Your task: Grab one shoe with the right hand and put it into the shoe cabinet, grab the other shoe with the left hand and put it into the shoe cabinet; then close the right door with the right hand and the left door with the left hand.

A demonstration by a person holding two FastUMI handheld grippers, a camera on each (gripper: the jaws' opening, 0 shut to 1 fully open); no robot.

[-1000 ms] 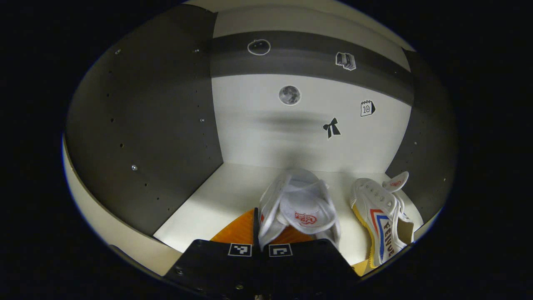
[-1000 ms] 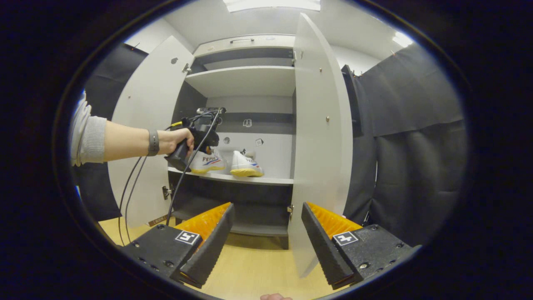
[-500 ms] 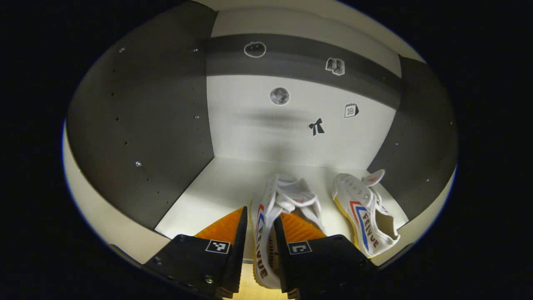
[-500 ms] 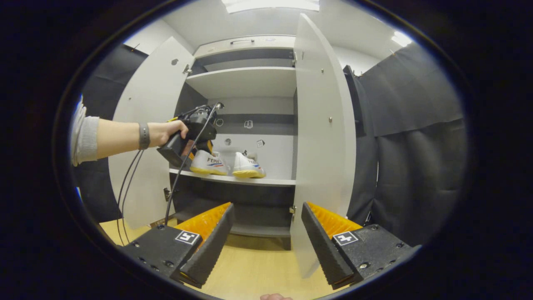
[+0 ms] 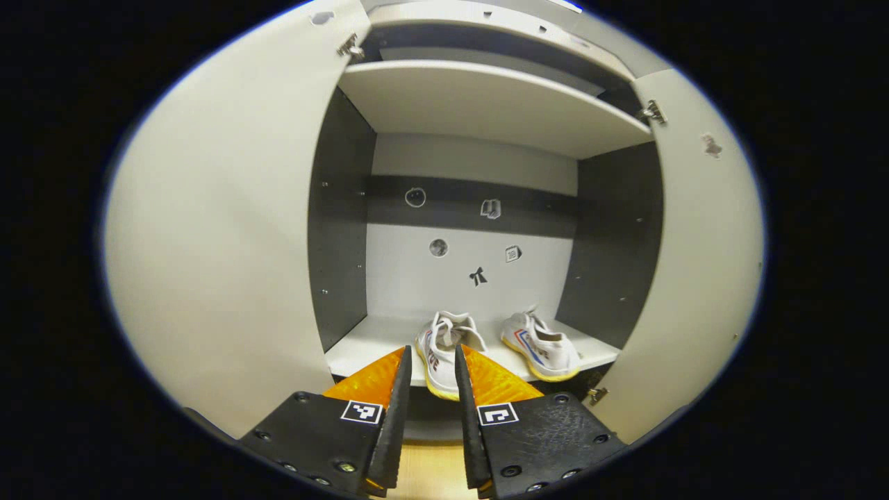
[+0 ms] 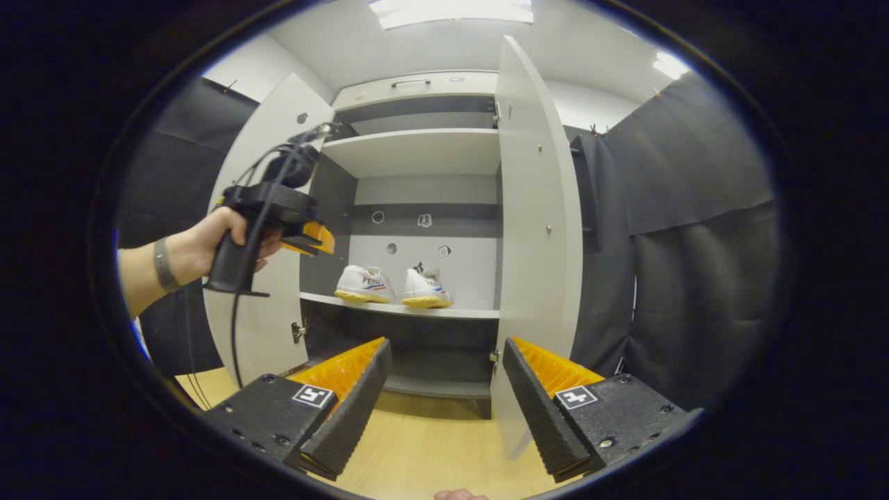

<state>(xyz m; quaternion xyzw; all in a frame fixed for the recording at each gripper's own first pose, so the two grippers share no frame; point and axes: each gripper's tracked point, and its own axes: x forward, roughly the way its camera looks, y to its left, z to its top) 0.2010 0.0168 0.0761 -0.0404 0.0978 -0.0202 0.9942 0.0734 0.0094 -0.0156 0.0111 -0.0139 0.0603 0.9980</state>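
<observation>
Moved since a second ago: the left gripper (image 5: 430, 410) has let go of its shoe and backed out of the cabinet; then its fingers were closed on the shoe deep inside, now the whole opening fits in the left gripper view.

Left door (image 5: 208, 243): open, left of frame in the left gripper view; swung wide to give access to the shelf.

Left gripper, seen from the right gripper view (image 6: 305, 239): held by a hand (image 6: 208, 246) at centre left, in front of the left door, clear of the shelf. Fingers a narrow gap apart, holding nothing.

Left shoe (image 5: 444, 344): on the middle shelf (image 5: 361, 347), lower centre, toe pointing out.

Right shoe (image 5: 542, 344): just beside it to the right, not touching. Both shoes look placed, so the doors remain.

Right door (image 6: 535, 229): open, edge-on at centre right of the right gripper view.

Right gripper (image 6: 448, 410): bottom of frame, fingers wide, empty, well apart from the cabinet; probably waiting to push the right door.
</observation>
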